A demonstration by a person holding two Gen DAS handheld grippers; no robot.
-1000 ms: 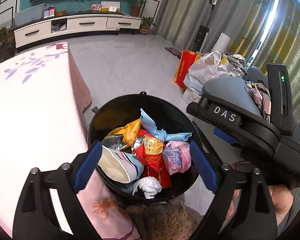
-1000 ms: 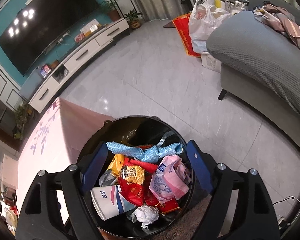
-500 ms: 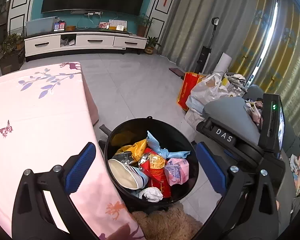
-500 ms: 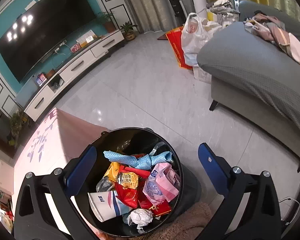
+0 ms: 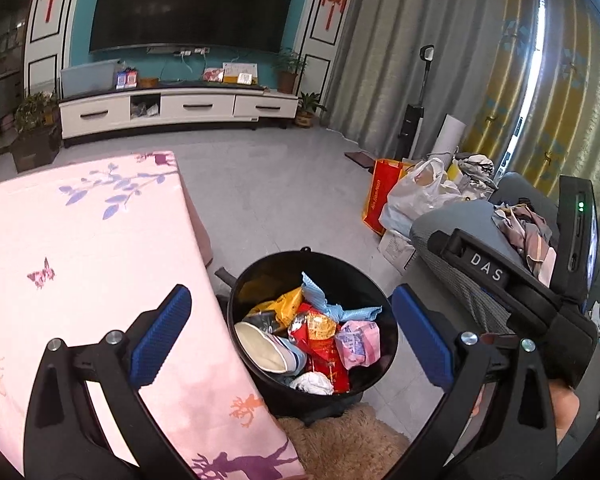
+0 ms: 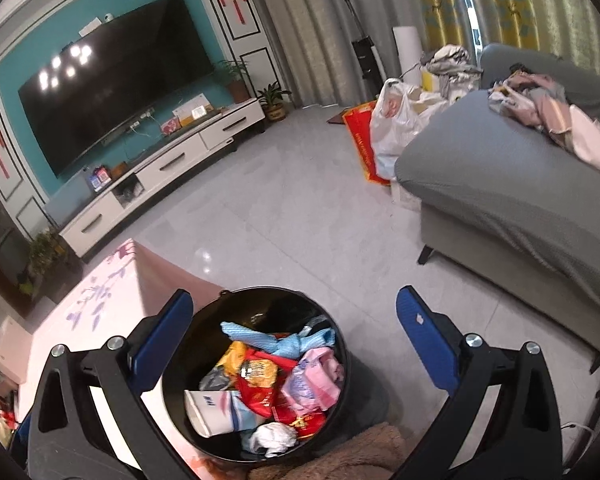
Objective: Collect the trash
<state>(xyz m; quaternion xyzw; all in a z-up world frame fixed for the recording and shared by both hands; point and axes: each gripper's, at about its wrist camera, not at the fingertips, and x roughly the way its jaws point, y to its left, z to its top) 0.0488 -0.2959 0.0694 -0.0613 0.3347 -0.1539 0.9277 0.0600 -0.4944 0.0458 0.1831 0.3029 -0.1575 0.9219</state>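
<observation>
Both of your grippers are standing wide open and empty now: the left gripper (image 5: 288, 340) and the right gripper (image 6: 294, 344) are each framing the black bin (image 5: 392, 322) with nothing between the blue pads. A second ago the bin was filling most of both views; now it is sitting smaller and lower while the TV and the curtains are coming into sight, so you are lifting both hands up and back from it. That is reading as a drop already finished.

Going by size: the pink table (image 5: 80, 248) is running along the bin's left side, its right edge just beside the rim and its top looking bare in the part you are seeing. The grey sofa (image 6: 520, 200) is standing well apart on the right. Inside the bin the trash is lying piled: a paper cup (image 6: 210, 410) at the near left, a red wrapper (image 6: 260, 384), a pink packet (image 5: 358, 342), a blue cloth (image 6: 256, 336), and a crumpled tissue (image 6: 274, 436) at the near rim.

You are probably close to done here.
</observation>
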